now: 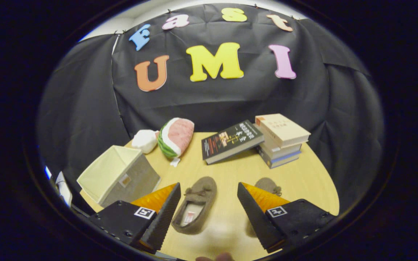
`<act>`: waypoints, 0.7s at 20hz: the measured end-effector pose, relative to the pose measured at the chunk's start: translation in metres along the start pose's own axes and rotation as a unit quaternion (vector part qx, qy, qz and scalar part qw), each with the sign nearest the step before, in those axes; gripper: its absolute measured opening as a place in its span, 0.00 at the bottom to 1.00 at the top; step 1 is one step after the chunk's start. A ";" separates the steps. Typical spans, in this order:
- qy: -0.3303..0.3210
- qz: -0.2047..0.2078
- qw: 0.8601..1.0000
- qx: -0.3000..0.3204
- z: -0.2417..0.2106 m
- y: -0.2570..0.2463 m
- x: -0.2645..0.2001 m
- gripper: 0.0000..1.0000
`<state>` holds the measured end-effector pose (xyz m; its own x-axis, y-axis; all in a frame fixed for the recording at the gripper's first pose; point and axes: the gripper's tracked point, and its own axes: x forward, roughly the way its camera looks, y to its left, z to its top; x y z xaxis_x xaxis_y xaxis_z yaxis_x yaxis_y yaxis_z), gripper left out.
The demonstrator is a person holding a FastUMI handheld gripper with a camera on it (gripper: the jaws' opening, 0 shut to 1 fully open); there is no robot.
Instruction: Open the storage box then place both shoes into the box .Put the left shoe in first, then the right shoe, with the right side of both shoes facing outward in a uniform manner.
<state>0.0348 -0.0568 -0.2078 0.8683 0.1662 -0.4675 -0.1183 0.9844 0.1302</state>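
Observation:
Two brown slip-on shoes lie on the wooden table (230, 170). One shoe (195, 203) rests between my fingers, close to the left fingertip, its opening facing up and toe pointing away. The other shoe (269, 185) sits partly hidden behind the right finger. My gripper (209, 195) hovers above them, open, holding nothing. The storage box (119, 174), a grey fabric cube with a cream lining, stands to the left beyond the left finger, its open top tilted toward the left.
A watermelon-slice plush (175, 137) and a white soft thing (145, 140) lie at the table's far left. A dark book (231, 141) leans on a stack of books (281, 139) at the far right. Black cloth walls surround the table.

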 end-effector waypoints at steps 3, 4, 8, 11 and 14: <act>0.052 0.005 0.998 0.026 -0.036 0.004 0.025 0.96; 0.064 0.006 0.997 0.034 -0.044 0.005 0.032 0.96; 0.113 0.005 0.993 0.032 -0.079 0.007 0.062 0.95; 0.142 0.001 0.989 0.041 -0.096 0.007 0.081 0.92; 0.169 0.012 0.983 0.064 -0.108 0.015 0.093 0.70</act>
<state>0.0617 -0.0203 -0.3432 0.6542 0.2205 -0.7235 -0.0560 0.9681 0.2444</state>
